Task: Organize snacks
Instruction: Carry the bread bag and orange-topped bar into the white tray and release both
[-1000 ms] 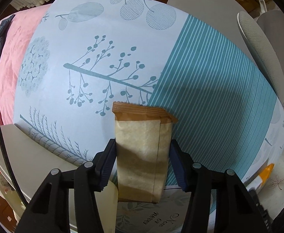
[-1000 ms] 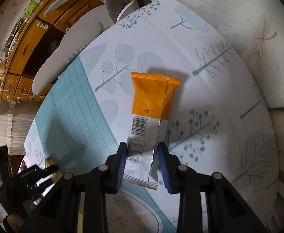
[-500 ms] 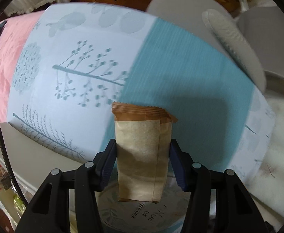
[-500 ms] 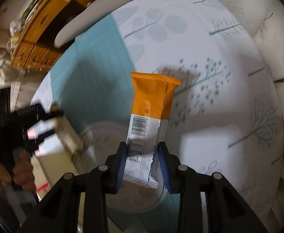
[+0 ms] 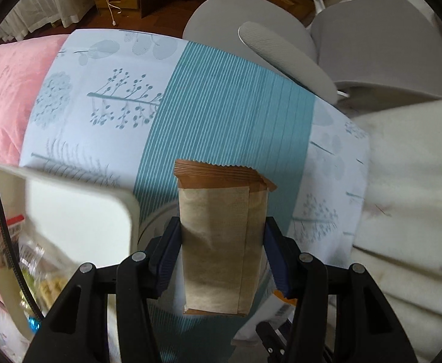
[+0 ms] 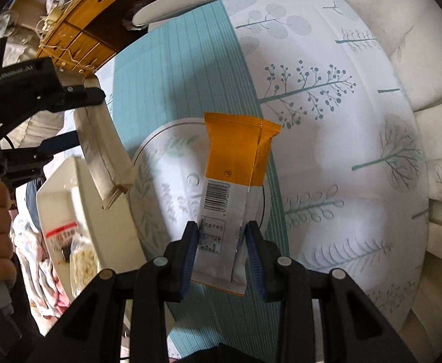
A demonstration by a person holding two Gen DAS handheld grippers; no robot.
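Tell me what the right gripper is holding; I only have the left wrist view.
Observer: The right gripper is shut on an orange-and-white snack packet, barcode side facing its camera.
Operator: Say what's under it.
Observer: A round plate with a leaf print and lettering, on the tablecloth.
Operator: Place my packet.
Observer: The brown paper packet in the left gripper hangs between the plate's rim and the white bin.

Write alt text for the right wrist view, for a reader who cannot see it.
The right gripper pinches an orange-and-white snack packet above a round plate on a leaf-print tablecloth. At left, the left gripper holds a tan snack packet over a white bin.
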